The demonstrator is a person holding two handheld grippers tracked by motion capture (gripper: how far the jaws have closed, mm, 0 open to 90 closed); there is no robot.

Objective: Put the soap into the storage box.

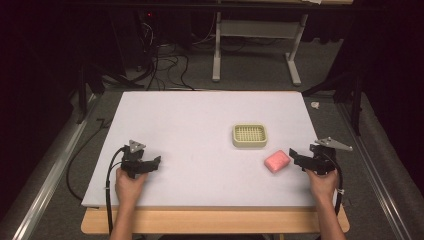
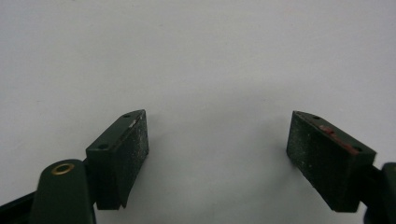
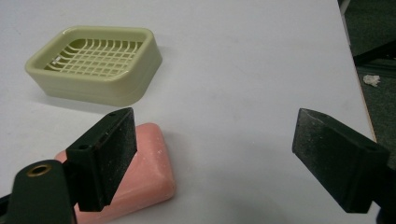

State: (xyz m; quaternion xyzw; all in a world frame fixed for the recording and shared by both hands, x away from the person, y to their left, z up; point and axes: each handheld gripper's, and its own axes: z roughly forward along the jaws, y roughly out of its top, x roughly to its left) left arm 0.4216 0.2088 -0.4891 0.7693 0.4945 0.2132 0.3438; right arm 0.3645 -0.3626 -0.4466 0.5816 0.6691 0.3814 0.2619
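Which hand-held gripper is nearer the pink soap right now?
The right hand-held gripper: its open jaws sit just beside the pink soap, while the left hand-held gripper is far across the white table.

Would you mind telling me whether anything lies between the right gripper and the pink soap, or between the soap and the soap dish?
Nothing visible does. The right gripper sits open beside the pink soap, with bare table between soap and soap dish.

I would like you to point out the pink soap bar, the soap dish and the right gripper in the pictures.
pink soap bar (image 1: pixel 277 161), high view, middle of its top face.
soap dish (image 3: pixel 147 52), right gripper view, right outer wall.
right gripper (image 1: pixel 295 156), high view, midway between its open jaw tips.
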